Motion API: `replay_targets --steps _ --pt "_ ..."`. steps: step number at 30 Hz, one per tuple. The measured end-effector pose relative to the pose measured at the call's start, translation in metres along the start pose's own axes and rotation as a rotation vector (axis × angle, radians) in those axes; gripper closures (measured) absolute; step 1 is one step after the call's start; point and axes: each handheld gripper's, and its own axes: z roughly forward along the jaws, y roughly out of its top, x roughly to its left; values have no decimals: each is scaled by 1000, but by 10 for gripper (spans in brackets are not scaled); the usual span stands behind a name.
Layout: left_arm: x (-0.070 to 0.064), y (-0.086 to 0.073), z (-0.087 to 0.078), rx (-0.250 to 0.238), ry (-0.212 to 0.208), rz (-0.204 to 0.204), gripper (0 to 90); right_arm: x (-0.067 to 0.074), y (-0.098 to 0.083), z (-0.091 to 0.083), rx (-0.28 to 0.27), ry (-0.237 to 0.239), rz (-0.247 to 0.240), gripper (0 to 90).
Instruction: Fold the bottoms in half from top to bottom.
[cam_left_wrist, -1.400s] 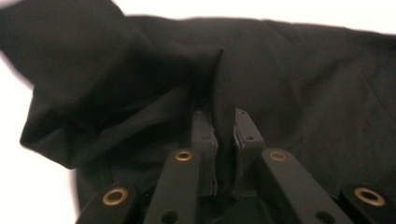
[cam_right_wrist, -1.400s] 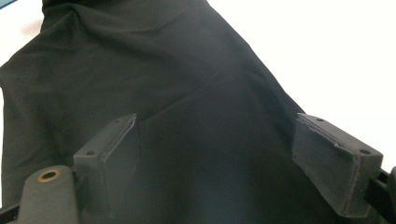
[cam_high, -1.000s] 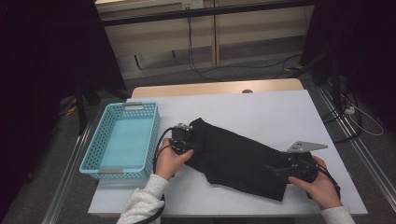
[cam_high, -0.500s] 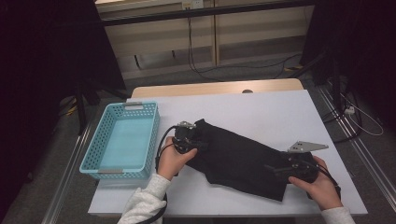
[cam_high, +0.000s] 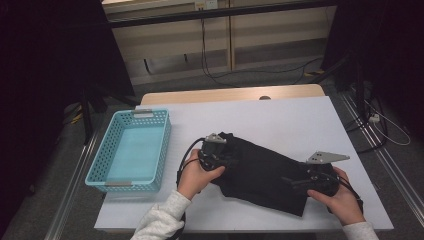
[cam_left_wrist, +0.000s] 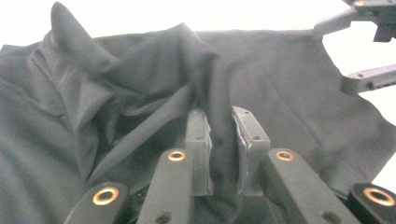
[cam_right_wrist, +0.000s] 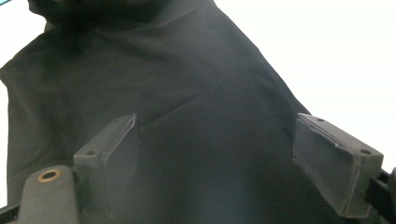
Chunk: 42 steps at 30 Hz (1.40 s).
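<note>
The black cloth (cam_high: 262, 172) lies at lower centre of the table (cam_high: 300, 120). The left gripper (cam_left_wrist: 223, 151), jaws just easing apart, pinches a fold; the right gripper (cam_right_wrist: 215, 163) stands wide open over the cloth. Best carry that fold across smoothly, edges matched.

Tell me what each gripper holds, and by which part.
The left gripper, its jaws just opening, has a raised fold of the black cloth between its pads, near the cloth's left end. The right gripper stands open over the cloth, holding nothing.

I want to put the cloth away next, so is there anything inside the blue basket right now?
No, the high view shows the blue basket with a bare floor, while the black cloth lies on the white table beside it.
</note>
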Motion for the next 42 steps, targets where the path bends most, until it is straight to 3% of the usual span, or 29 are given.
replay_targets --steps 2,7,12,21,26,28,29,37,39,42 --pt "-2 1 -1 -3 -2 16 697 1 0 0 -1 0 -3 154" --pt "7 3 -16 -57 14 7 455 5 2 2 -2 4 -16 155" --pt "24 0 -29 -86 85 0 289 12 5 6 0 3 -35 153" --pt "42 -12 -38 -75 161 -11 214 30 14 26 7 21 -83 142" --pt "47 -18 -42 -64 181 -30 185 45 21 37 -29 23 -98 121" --pt "48 -20 -43 -65 188 -61 184 51 24 41 -31 39 -108 201" --pt "50 -21 -44 -59 188 -57 178 55 26 42 -20 53 -122 258" --pt "53 -27 -45 -57 202 -81 166 73 28 60 55 118 -205 459" --pt "53 -28 -45 -54 208 -78 161 77 29 62 76 121 -216 569" --pt "53 -29 -44 -47 212 -75 143 82 31 65 88 121 -215 591"
